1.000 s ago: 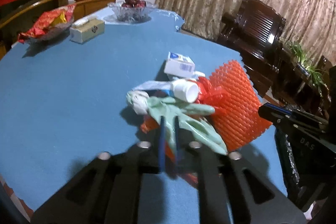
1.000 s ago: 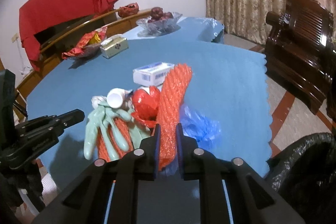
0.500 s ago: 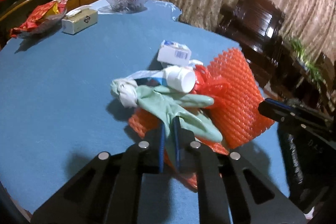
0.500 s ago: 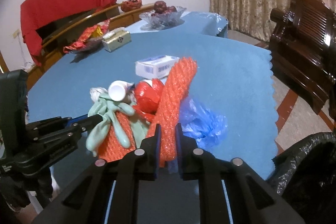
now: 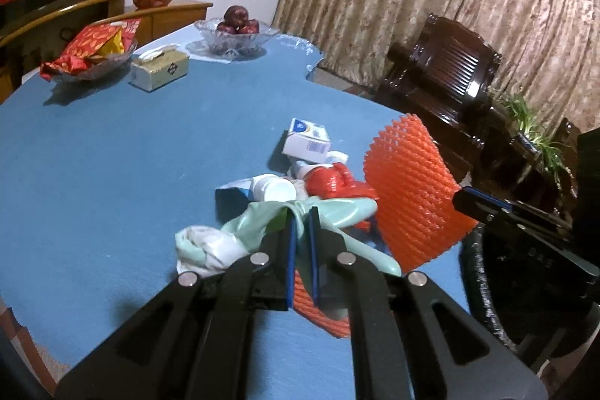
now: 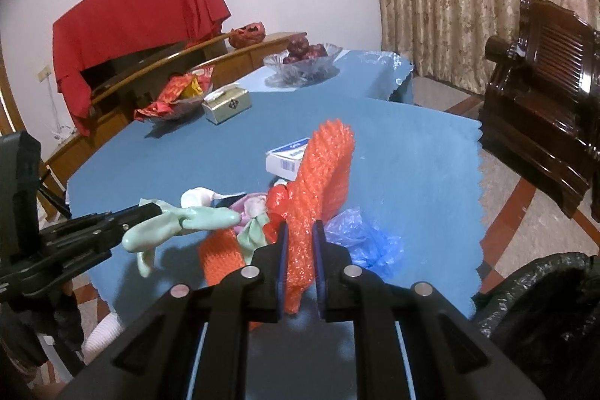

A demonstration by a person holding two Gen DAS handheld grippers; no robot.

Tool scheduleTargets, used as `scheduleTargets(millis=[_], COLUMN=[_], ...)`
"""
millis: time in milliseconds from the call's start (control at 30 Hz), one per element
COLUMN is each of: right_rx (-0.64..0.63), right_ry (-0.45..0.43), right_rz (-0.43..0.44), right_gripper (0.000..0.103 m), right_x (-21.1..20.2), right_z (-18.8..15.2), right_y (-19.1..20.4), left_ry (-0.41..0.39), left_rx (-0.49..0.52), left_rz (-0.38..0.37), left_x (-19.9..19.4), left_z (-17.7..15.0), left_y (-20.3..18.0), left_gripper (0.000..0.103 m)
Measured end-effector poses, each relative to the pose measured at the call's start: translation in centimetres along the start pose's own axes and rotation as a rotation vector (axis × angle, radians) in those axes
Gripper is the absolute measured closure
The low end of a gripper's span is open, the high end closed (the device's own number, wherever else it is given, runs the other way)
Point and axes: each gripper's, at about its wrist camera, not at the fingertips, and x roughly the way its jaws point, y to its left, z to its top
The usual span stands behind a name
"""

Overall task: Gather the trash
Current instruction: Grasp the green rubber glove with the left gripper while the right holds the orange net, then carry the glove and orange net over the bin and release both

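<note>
A heap of trash lies on the blue tablecloth (image 5: pixel 112 152). My left gripper (image 5: pixel 302 212) is shut on a pale green rubber glove (image 5: pixel 337 210), lifted off the cloth with its cuff (image 5: pixel 204 248) hanging left. In the right wrist view the glove (image 6: pixel 180 222) dangles from the left gripper (image 6: pixel 152 212). My right gripper (image 6: pixel 300 231) is shut on an orange foam net sleeve (image 6: pixel 322 171), raised and standing upright; the left wrist view shows that sleeve (image 5: pixel 408 186) beside the right gripper (image 5: pixel 461 199). A white bottle (image 5: pixel 272 188), red plastic (image 5: pixel 333 180), a small white-blue box (image 5: pixel 307 139) and a blue bag (image 6: pixel 360 242) stay on the table.
A second orange net (image 6: pixel 221 255) lies under the glove. At the far end stand a fruit bowl (image 5: pixel 236 32), a tissue box (image 5: pixel 159 70) and a snack dish (image 5: pixel 90 55). A black trash bag (image 6: pixel 543 310) gapes at lower right; a dark wooden chair (image 6: pixel 540 70) stands beyond the table.
Both grippers have risen with their loads: the glove has come up off the heap and hangs free, and the orange net sleeve stands higher above the table.
</note>
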Motion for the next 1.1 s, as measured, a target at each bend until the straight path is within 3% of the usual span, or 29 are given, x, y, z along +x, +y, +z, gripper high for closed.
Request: scheduleTargets(millis=[400,667,867,1100], right_rx=[0.022,0.021,0.042,0.018], right_ry=[-0.057,-0.087,-0.042,0.010], right_rz=[-0.006,-0.020,-0.041,-0.060], right_gripper=[0.091,0.091,0.091,0.091], right_x=[-4.1,-6.5,-4.6,-1.7], right_z=[0.2,-0.2,-1.9,-3.3], right_y=[-0.4,-0.5,-0.7,-0.3], left_ry=[-0.065,-0.093,-0.072,0.011], left_rx=[0.064,0.090,0.101,0.086], left_rz=[-0.089,-0.108,-0.085,-0.047], left_x=[-3.1,-4.4,-4.0,-1.7], left_z=[0.9,0.9,-0.1,-2.8], left_y=[-4.3,-6.0,-5.8,-4.0], left_gripper=[0.098,0.098,0.098,0.098])
